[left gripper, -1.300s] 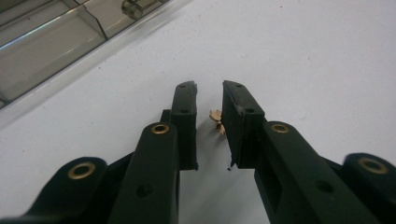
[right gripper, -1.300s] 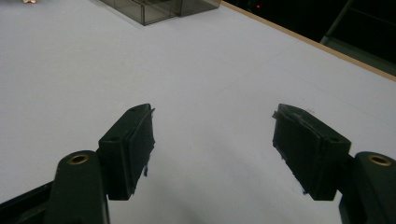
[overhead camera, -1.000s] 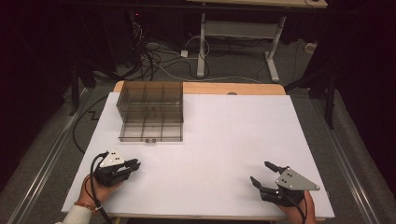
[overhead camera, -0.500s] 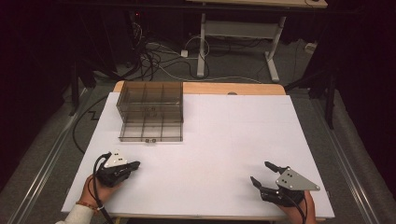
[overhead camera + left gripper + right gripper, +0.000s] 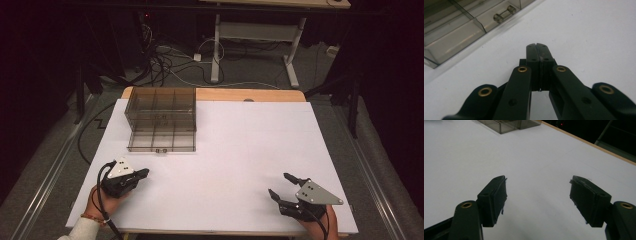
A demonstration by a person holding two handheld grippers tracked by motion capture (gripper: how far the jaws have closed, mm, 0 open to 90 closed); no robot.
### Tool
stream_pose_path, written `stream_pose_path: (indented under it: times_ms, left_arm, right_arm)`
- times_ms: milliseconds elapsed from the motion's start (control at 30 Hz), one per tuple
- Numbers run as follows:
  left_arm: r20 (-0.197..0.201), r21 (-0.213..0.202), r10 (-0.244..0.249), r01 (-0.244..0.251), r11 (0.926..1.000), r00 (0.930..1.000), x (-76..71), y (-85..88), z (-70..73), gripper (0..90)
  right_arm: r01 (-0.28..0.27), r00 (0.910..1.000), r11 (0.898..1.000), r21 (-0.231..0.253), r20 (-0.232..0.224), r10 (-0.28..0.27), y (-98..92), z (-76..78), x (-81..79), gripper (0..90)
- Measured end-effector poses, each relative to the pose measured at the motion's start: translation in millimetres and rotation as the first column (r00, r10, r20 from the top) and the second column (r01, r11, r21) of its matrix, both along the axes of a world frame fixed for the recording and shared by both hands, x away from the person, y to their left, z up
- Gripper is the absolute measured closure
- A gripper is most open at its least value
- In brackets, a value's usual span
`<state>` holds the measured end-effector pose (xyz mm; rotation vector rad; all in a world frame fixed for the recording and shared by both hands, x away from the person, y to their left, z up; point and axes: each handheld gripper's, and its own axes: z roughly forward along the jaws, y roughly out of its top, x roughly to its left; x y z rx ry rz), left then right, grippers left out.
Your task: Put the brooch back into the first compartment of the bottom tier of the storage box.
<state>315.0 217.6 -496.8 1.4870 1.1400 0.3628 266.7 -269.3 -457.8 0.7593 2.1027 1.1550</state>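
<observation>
High view sat above the near edge, looking forward and down over the whole table [image 5: 240, 150]. Both gripper views rode low and close, facing across the sheet; all three shared the organizer [image 5: 161, 119] [image 5: 454, 32] [image 5: 509, 125].

smoky clear box [image 5: 161, 119], white table [image 5: 240, 150]

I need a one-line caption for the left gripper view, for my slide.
Left gripper, jaws shut on nothing, above the white table near a smoky clear drawer organizer.
</observation>
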Motion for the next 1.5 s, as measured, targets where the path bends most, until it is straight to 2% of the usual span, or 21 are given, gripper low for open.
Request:
stream_pose_path:
  times_ms: [133, 300, 400, 600, 800, 1033, 1300, 1500]
  left_arm:
    - [0.014, 0.002, 0.006, -0.006, 1.0000, 0.9999, 3.2, 0.5, 3.3, 87.9]
    - [0.040, -0.021, 0.026, -0.025, 0.9995, 0.9989, 9.5, 3.9, 11.8, 87.9]
    - [0.047, -0.020, 0.026, -0.025, 0.9995, 0.9986, 11.3, 4.0, 13.5, 87.9]
    - [0.069, -0.013, 0.033, -0.032, 0.9994, 0.9971, 16.7, 2.7, 18.7, 87.9]
    - [0.092, -0.026, 0.046, -0.044, 0.9987, 0.9947, 26.0, 2.0, 26.4, 87.9]
    - [0.103, -0.053, 0.061, -0.056, 0.9971, 0.9929, 36.7, 1.9, 34.7, 87.9]
    - [0.118, -0.073, 0.079, -0.071, 0.9948, 0.9898, 48.0, 4.1, 41.8, 87.9]
    - [0.122, -0.095, 0.095, -0.084, 0.9920, 0.9879, 57.6, 6.3, 45.7, 87.9]
  right_arm:
    - [0.001, 1.0000, 1.000, 0.003, -0.001, -0.001, -0.3, 0.1, 0.1, 30.6]
    - [-0.003, 1.0000, 1.000, 0.010, -0.005, 0.003, 0.2, -0.3, 0.5, 31.3]
    - [-0.003, 1.0000, 1.000, 0.011, -0.007, 0.003, -0.5, -0.4, 1.0, 30.8]
    - [0.021, 0.9995, 0.999, 0.025, 0.021, -0.022, 0.4, 0.9, -0.5, 25.9]
    - [0.041, 0.9987, 0.998, 0.037, 0.027, -0.042, -0.2, 0.5, 0.4, 20.3]
    - [0.071, 0.9966, 0.996, 0.051, 0.039, -0.073, -1.7, 0.7, 1.0, 16.2]
    - [0.070, 0.9966, 0.997, 0.039, 0.042, -0.072, 0.5, 0.7, 1.0, 16.2]
    - [0.095, 0.9946, 0.994, 0.048, 0.038, -0.097, -1.3, 0.2, 2.2, 15.7]
